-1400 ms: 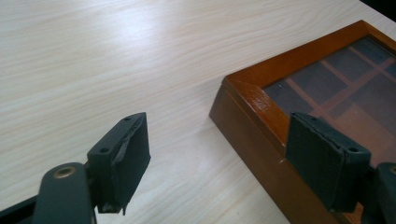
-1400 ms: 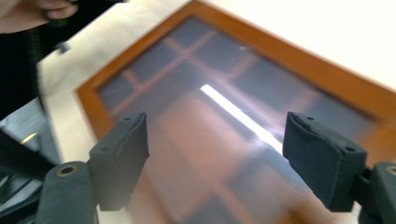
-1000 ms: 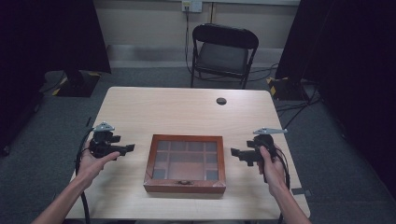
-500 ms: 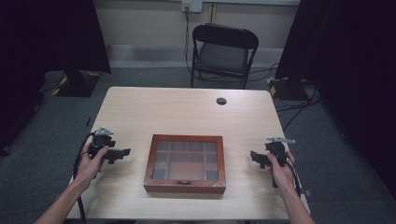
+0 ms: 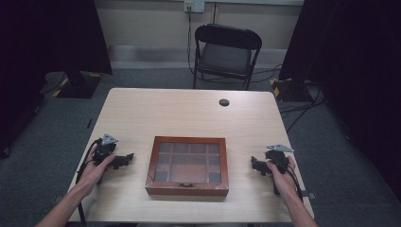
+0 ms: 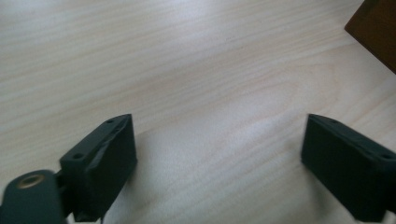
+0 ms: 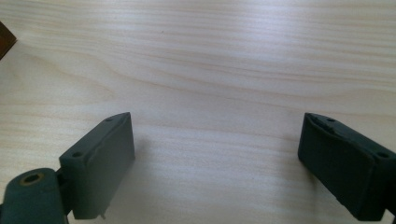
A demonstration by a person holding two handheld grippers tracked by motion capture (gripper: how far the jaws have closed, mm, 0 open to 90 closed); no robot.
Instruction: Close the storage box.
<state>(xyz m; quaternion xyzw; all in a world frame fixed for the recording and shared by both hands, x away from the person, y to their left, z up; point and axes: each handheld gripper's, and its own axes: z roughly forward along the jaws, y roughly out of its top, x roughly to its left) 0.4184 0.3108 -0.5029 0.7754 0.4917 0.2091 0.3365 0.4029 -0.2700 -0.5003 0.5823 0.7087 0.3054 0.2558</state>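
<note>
From the high view, a wooden box with a glass compartmented lid [image 5: 187, 164] sits closed near the front middle of the desk [image 5: 189, 109], the left tongs [image 5: 124, 159] and right tongs [image 5: 256, 165] resting on the desk at either side, apart from it. In the left gripper view the jaws gape wide over bare wood, a box corner [image 6: 376, 32] at upper right. In the right gripper view the jaws likewise stand wide, empty
</note>
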